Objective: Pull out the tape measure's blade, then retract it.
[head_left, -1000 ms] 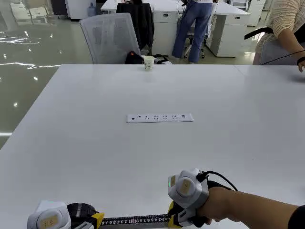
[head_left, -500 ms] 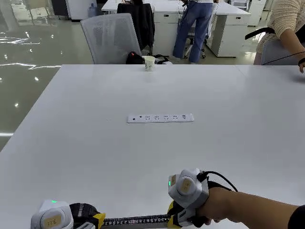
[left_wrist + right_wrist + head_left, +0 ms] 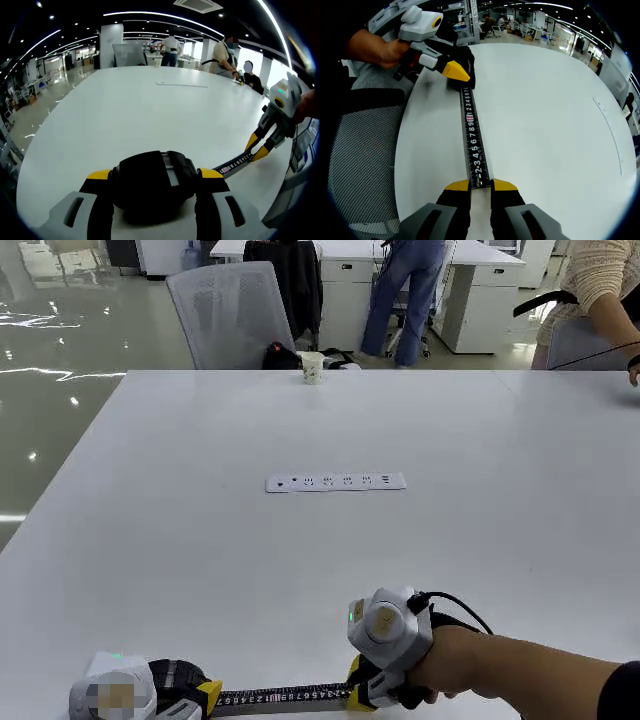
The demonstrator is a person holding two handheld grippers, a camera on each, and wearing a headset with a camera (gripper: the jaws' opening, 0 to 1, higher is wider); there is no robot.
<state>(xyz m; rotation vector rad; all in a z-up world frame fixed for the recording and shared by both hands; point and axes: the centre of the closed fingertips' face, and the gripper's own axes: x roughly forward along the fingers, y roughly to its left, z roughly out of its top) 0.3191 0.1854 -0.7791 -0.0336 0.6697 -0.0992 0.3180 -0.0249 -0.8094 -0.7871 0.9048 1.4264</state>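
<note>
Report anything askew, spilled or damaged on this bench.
Nothing stands out. The black numbered blade runs straight from the black tape measure case in the left hand-held gripper to the right hand-held gripper; the white paper cup stands upright.

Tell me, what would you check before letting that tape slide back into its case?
1. Hold of the left gripper on the tape measure case: ok, a jaw sits on each side of it.
2. Hold of the right gripper on the blade: ok, the jaws are shut on its end.
3. Blade free of kinks: ok, it runs straight between the two grippers.
4. Return path free: ok, the power strip and the paper cup sit farther up the table.
5. Blade lock released: cannot tell.
</note>
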